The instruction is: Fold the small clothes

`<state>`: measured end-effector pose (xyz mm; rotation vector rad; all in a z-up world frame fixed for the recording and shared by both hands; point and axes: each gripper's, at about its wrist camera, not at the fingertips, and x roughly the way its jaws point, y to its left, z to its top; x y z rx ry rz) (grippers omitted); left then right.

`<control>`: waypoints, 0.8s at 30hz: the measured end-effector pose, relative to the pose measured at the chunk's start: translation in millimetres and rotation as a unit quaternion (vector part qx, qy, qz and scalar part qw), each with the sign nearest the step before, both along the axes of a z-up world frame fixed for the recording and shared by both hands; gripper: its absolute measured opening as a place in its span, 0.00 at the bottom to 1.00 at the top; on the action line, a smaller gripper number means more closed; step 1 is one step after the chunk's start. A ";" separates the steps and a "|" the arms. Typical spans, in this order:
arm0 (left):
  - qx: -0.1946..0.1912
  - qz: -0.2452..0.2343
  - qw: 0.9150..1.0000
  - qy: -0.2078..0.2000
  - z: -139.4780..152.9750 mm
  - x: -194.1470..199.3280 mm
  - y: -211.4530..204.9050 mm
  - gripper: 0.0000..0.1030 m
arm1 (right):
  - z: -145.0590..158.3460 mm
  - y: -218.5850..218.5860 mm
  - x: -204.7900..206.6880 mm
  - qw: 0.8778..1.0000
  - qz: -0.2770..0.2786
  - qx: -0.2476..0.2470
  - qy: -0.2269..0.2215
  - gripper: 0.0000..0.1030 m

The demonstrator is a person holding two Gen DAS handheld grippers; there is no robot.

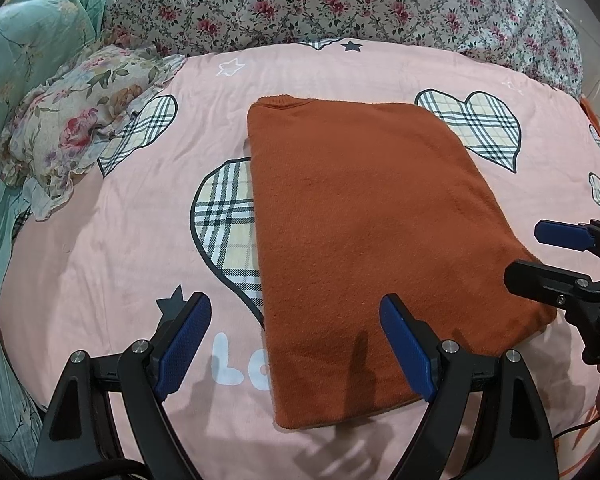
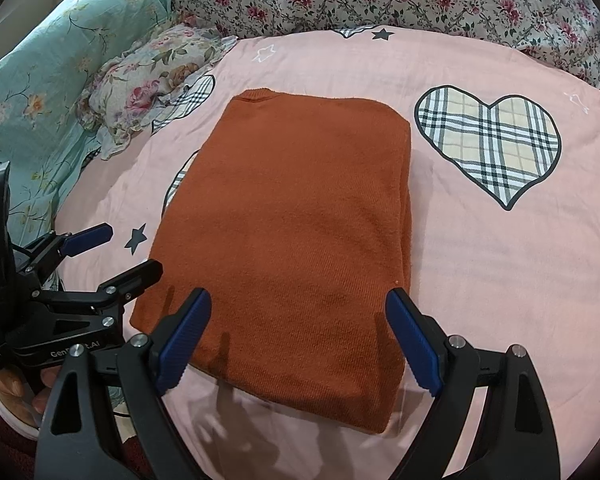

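Observation:
A rust-orange knit garment lies folded into a flat rectangle on the pink bedsheet, its collar at the far end. It also shows in the right wrist view. My left gripper is open and empty, hovering over the garment's near left edge. My right gripper is open and empty above the garment's near edge. The right gripper shows at the right in the left wrist view; the left gripper shows at the left in the right wrist view.
A floral pillow lies at the far left of the pink bedsheet. A teal quilt and a floral quilt are bunched along the back. Plaid hearts are printed on the sheet.

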<state>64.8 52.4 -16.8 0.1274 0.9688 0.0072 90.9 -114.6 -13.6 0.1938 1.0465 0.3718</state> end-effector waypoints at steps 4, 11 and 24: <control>0.000 -0.001 1.000 0.000 0.3 0.9 -0.8 0.84 | 0.0 0.1 -0.1 1.000 0.000 0.000 0.000 0.86; 0.000 -0.001 1.000 0.000 0.4 0.8 -1.2 0.85 | 1.7 -2.5 3.2 1.000 -0.001 0.000 0.000 0.86; 0.003 0.000 1.000 -0.001 -2.0 9.7 2.5 0.85 | -1.2 -8.9 9.1 1.000 -0.006 0.000 0.000 0.86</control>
